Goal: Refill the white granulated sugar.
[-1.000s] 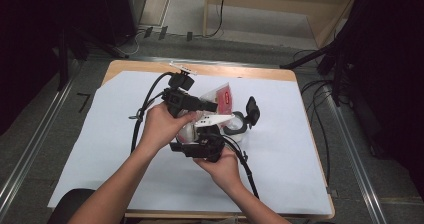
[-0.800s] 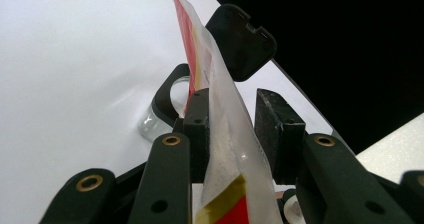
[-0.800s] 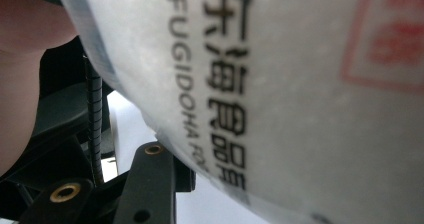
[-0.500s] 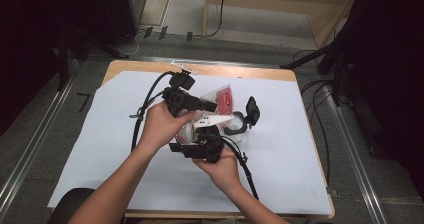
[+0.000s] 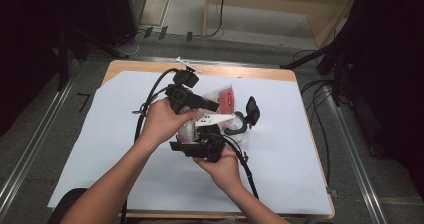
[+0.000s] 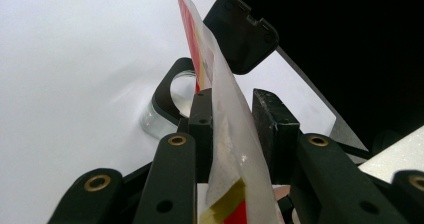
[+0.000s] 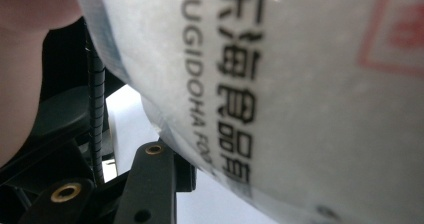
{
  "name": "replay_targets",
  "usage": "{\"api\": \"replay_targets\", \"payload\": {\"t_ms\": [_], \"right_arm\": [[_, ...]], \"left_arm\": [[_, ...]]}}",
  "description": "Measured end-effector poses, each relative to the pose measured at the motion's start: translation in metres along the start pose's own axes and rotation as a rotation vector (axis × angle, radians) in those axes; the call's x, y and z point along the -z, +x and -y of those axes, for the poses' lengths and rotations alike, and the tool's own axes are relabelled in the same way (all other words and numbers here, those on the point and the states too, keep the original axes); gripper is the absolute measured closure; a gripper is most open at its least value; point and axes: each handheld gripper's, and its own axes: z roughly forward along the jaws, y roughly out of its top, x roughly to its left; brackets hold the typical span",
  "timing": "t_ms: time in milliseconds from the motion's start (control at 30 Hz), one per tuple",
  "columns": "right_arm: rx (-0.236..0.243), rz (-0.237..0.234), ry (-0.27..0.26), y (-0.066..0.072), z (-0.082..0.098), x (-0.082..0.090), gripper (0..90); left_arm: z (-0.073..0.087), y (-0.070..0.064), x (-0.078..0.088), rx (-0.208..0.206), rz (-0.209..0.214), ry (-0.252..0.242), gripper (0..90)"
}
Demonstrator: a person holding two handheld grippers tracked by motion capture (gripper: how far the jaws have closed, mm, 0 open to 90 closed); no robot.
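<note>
White paper [image 5: 300, 149] covers the wooden table [image 5: 280, 74], with grey floor and cabling around it. Near the table's centre, both hands work on a plastic food packet [image 5: 222, 96], translucent with red and yellow print, held up off the paper between the two tools.

The left gripper [image 5: 212, 105] reaches toward three o'clock in the high view. In the left gripper view its jaws stand narrow, with the packet's [image 6: 225, 119] thin edge rising between them; they have just been closing on it, and the film lies against the left pad while a slight gap seems to remain at the right one, so whether the pinch is firm cannot be told. The right gripper [image 5: 207, 130] sits below, at six o'clock of the packet, pointing toward twelve. In the right gripper view the packet's printed face [image 7: 280, 84] lies across the jaws; only one jaw shows beneath it, so whether that grip has closed cannot be told.

At three o'clock of the packet stands a clear glass container [image 5: 235, 129] with a black flip lid [image 5: 252, 109] raised open.

The step in hand appears to be taking a two-sided hold on the packet, probably to tear or open it. The next move likely calls for firm pinches at both sides, then pulling apart close to the seam, keeping the opening above the container.
</note>
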Motion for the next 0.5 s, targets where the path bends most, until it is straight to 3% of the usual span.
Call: {"api": "replay_targets", "payload": {"t_ms": [233, 500], "right_arm": [[0.005, 0.013, 0.002, -0.0003, -0.0005, -0.0006, 62.2], [0.010, 0.012, 0.005, -0.0003, 0.0000, -0.0001, 62.2]], "left_arm": [[-0.0025, 0.0094, -0.0010, 0.042, 0.057, 0.010, 73.6], [-0.0020, 0.0071, -0.0007, 0.025, 0.043, 0.013, 74.0]]}}
